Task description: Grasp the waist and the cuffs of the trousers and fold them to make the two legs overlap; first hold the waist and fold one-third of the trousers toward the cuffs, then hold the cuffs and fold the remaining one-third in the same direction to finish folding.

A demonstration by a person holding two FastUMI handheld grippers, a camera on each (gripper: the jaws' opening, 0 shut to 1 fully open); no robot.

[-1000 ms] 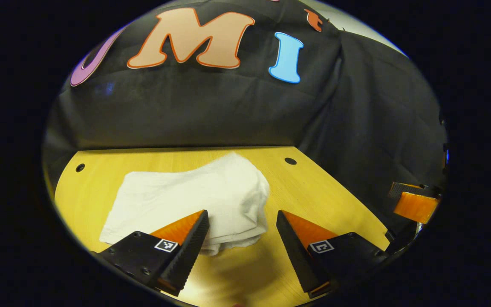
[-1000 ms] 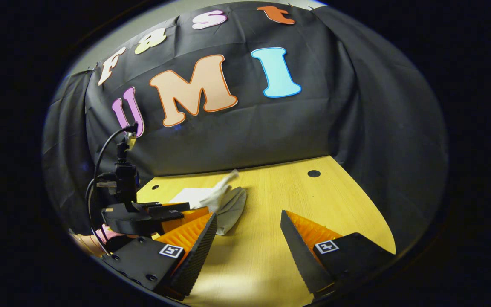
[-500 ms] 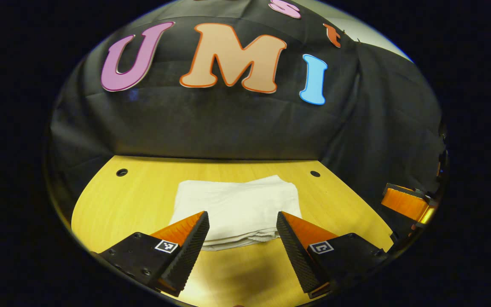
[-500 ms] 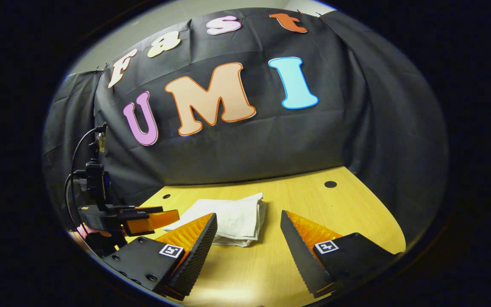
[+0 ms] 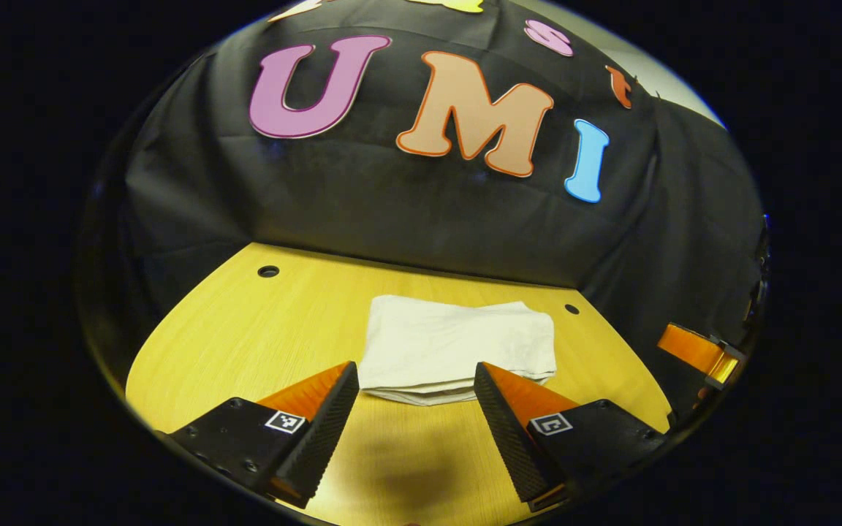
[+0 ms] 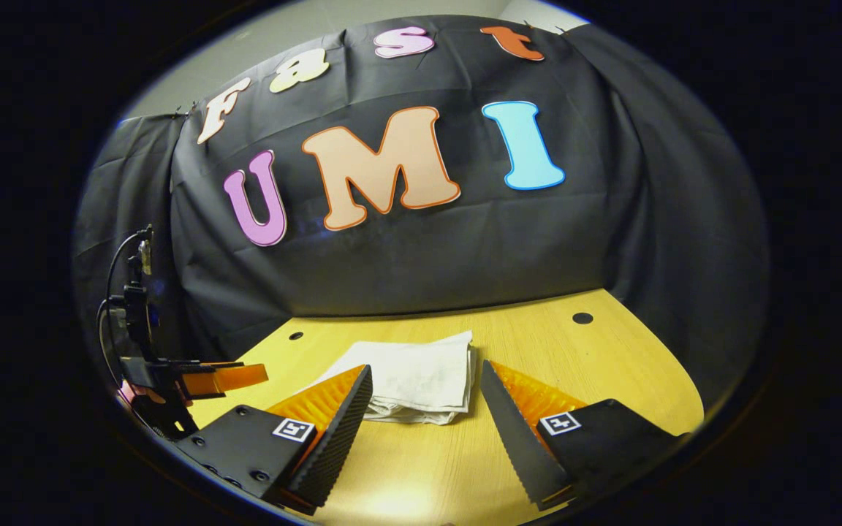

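Since the earlier frames both tongs had drawn back from the trousers (image 5: pixel 457 351), which had gone from a rumpled heap to a flat, folded stack. The stack lay on the bench (image 5: pixel 245 329) toward its far edge, layered edges facing the cameras. The left tongs (image 5: pixel 416 387) stood apart, holding nothing, just short of the stack. The right tongs (image 6: pixel 426 391) were likewise spread and empty, near the trousers (image 6: pixel 414 376).

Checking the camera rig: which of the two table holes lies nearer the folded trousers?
The right-hand hole, just off the trousers; the left hole sits well away.
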